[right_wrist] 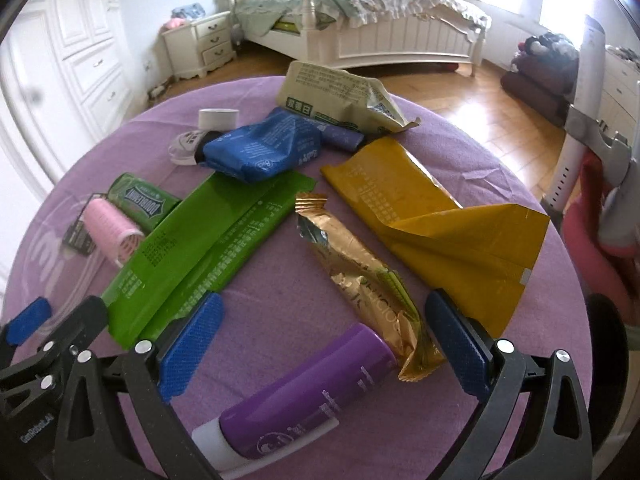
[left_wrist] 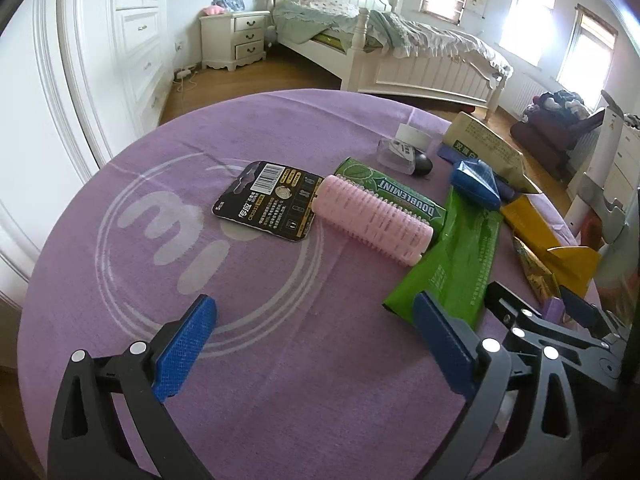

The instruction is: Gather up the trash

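Five wrappers [right_wrist: 424, 216], one hair roller [left_wrist: 372, 220], one battery card [left_wrist: 268, 200], one purple tube [right_wrist: 304, 396], one gum pack [right_wrist: 144, 200]

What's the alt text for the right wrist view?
The open right gripper hovers over a purple tube on a purple tablecloth, its far end overlapping a gold wrapper. Green, yellow and blue wrappers lie beyond, before a white bed.

Daylight is pouring in from the windows [left_wrist: 592, 52] at the far right, blowing out to pure white glare in both views. The purple tablecloth [left_wrist: 248, 360] is sitting evenly lit, with only soft, faint shadows showing under the clutter. Fisheye bending is curving the wardrobe [left_wrist: 132, 40] and darkening the corners. Focus is holding sharp centrally, softening toward the edges.
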The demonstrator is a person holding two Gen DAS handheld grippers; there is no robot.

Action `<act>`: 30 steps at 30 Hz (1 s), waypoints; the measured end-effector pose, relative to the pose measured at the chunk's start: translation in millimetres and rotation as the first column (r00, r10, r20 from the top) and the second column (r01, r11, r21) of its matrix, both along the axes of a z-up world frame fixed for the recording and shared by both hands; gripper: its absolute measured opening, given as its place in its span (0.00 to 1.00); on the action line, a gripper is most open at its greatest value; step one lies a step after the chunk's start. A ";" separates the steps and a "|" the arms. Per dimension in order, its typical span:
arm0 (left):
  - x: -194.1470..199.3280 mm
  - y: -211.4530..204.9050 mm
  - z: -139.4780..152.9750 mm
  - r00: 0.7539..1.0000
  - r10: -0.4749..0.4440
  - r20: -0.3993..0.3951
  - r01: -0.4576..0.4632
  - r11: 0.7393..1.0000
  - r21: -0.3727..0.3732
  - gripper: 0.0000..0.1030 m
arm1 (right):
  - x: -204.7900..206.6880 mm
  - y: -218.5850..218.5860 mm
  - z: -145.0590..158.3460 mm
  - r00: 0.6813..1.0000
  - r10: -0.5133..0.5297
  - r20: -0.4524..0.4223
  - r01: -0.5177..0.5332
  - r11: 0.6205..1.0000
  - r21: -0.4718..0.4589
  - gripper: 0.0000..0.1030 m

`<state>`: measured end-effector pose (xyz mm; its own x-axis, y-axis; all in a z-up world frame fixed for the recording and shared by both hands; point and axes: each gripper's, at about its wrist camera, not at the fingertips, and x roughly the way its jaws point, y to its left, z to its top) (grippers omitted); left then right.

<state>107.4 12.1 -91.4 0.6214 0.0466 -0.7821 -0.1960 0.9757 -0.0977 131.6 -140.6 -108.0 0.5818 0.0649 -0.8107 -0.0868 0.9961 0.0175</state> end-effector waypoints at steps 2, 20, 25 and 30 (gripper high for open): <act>-0.9 0.7 0.2 1.000 -0.001 0.000 0.001 1.000 -0.001 0.95 | 0.4 0.4 -0.3 1.000 0.000 0.000 0.000 1.000 0.000 0.96; 1.0 -1.8 0.7 1.000 -0.003 0.000 0.003 1.000 -0.005 0.95 | -3.6 -2.0 -0.3 1.000 0.000 0.000 0.000 1.000 0.000 0.96; 0.1 -0.9 2.1 1.000 -0.013 0.004 0.013 1.000 -0.013 0.95 | -3.7 -2.2 -0.5 1.000 0.000 0.000 0.000 1.000 0.000 0.96; 1.2 -1.0 3.2 0.999 -0.042 0.014 0.042 0.999 -0.034 0.95 | -3.3 -1.6 -0.6 1.000 0.000 0.000 0.000 1.000 0.000 0.96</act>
<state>108.6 11.1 -88.2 0.6326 -0.0067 -0.7744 -0.1534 0.9791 -0.1338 128.3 -142.2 -108.5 0.5816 0.0646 -0.8109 -0.0864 0.9961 0.0173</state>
